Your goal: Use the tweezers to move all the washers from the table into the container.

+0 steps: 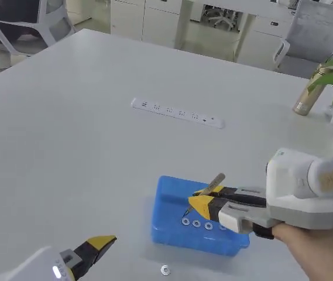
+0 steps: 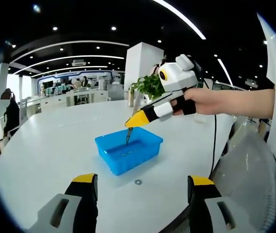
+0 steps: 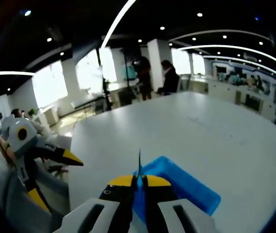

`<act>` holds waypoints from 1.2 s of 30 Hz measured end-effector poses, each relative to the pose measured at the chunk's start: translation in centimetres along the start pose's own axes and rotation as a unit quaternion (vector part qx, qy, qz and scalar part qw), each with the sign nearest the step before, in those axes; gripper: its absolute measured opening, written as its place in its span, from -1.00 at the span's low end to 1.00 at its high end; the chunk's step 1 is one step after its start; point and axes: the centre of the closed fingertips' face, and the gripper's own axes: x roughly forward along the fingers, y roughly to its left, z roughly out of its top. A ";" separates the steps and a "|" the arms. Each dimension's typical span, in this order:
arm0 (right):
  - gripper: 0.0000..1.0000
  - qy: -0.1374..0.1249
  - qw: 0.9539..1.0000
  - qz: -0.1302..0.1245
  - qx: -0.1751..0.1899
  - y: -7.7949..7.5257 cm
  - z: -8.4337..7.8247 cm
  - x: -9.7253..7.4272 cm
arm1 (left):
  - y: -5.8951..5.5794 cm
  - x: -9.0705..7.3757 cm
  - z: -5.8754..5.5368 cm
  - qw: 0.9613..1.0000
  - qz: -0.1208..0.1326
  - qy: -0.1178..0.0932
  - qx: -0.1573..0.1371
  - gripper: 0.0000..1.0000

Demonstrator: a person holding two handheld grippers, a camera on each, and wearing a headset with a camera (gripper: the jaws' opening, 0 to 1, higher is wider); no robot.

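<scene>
The container (image 1: pixel 184 239) was bright blue, and the washers (image 1: pixel 196 223) in it silvery, like the lone washer (image 1: pixel 165 270) on the pale grey-white desk (image 1: pixel 67 152). The right gripper (image 1: pixel 192 204) had a white body and black jaws tipped in yellow; the left gripper (image 2: pixel 142 178) matched. The tweezers (image 1: pixel 215 181) showed tan above, dark at the tip. The power strip (image 1: pixel 177 112) was white.

This is an open-plan office. A long white table (image 1: pixel 67 134) carries a power strip (image 1: pixel 177 112), with mesh office chairs (image 1: pixel 312 41) and white cabinets (image 1: pixel 154 23) beyond it. Strip lights (image 2: pixel 181 18) cross the dark ceiling.
</scene>
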 end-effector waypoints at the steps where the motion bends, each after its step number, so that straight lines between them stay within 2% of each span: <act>1: -0.93 -0.004 1.000 0.002 0.002 0.2 0.1 -0.2 | 0.0 0.0 0.0 1.000 0.000 0.000 0.000 0.52; 5: -0.92 -0.013 1.000 0.008 0.008 1.0 0.4 -0.5 | 0.0 0.0 0.1 1.000 0.001 0.000 0.000 0.52; 9: -0.92 -0.006 1.000 0.022 0.008 2.0 -0.1 -0.4 | -0.1 0.0 0.1 1.000 0.000 0.000 0.000 0.52; 20: -0.92 0.022 0.998 0.049 0.023 3.5 -2.7 0.3 | -0.1 -0.1 0.2 1.000 0.003 -0.003 -0.002 0.53; 27: -0.92 0.044 0.996 0.067 0.032 4.5 -4.5 1.4 | -0.1 0.0 0.2 1.000 0.003 -0.002 -0.003 0.53; 30: -0.92 0.057 0.995 0.073 0.034 4.6 -5.6 1.9 | -0.2 0.0 0.2 1.000 0.002 -0.002 -0.003 0.53; 36: -0.92 0.077 0.994 0.073 0.032 4.7 -6.7 2.5 | -0.1 0.0 0.1 1.000 0.000 -0.003 -0.003 0.53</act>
